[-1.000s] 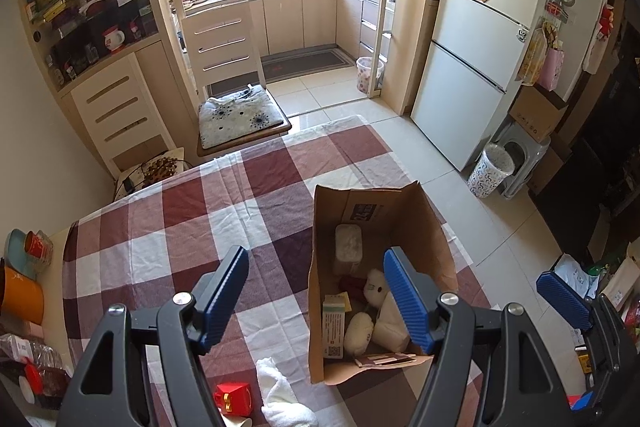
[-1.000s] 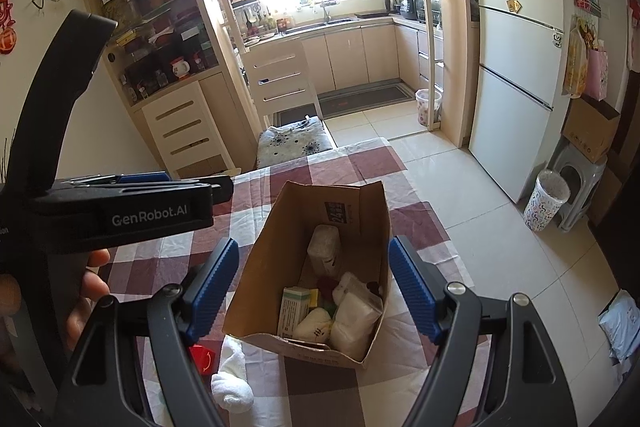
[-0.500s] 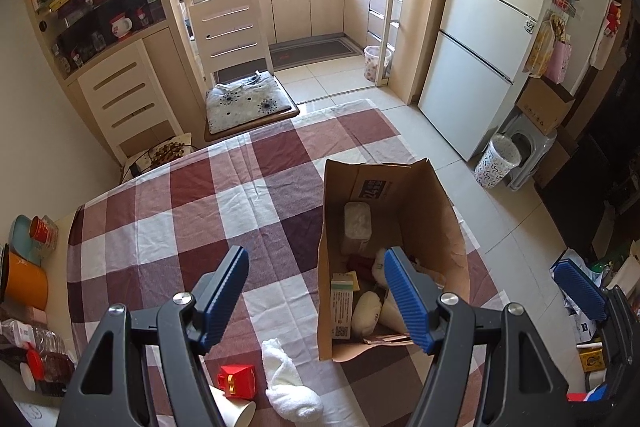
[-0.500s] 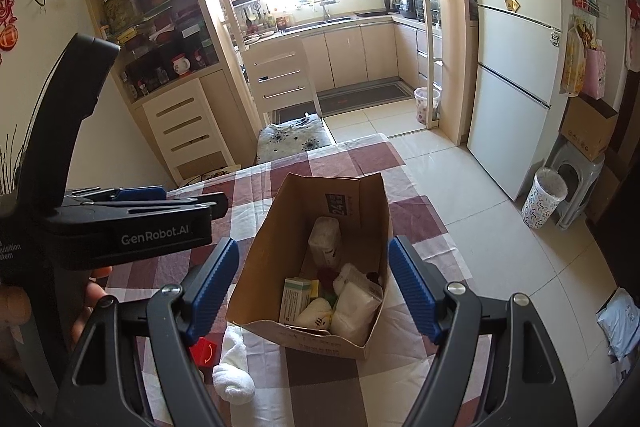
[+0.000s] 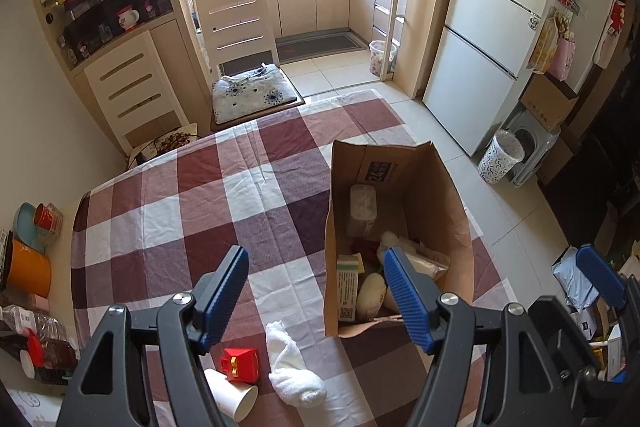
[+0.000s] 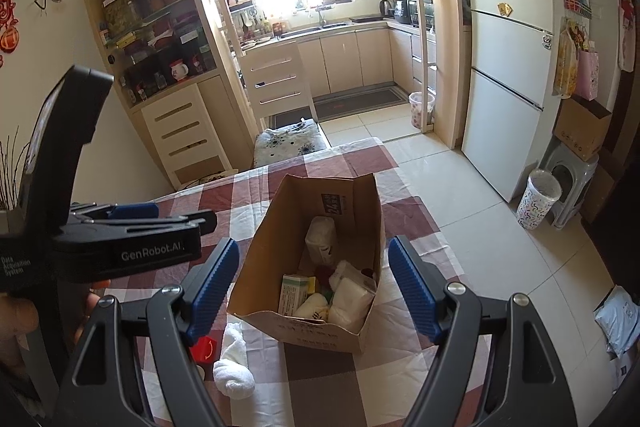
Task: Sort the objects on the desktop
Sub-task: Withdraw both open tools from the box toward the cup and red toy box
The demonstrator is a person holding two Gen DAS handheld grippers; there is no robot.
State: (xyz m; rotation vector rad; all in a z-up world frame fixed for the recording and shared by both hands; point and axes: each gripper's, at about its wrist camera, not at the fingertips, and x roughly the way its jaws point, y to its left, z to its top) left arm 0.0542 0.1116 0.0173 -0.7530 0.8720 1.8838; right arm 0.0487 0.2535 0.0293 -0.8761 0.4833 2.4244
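An open brown paper bag stands on the checked tablecloth, holding a white container, a green-white box and white packets. A white rolled cloth, a red toy box and a tipped white paper cup lie left of the bag. My left gripper is open and empty, high above them. My right gripper is open and empty above the bag; the cloth and red box show below it. The left gripper's body shows at its left.
An orange container, cups and plastic bottles stand at the table's left edge. A cushioned chair is at the far end. A fridge, a patterned bin and bags on the floor are to the right.
Both grippers have pulled back and up, so the cloth, red box and paper cup show more fully. Both stay open and nothing on the table has moved.
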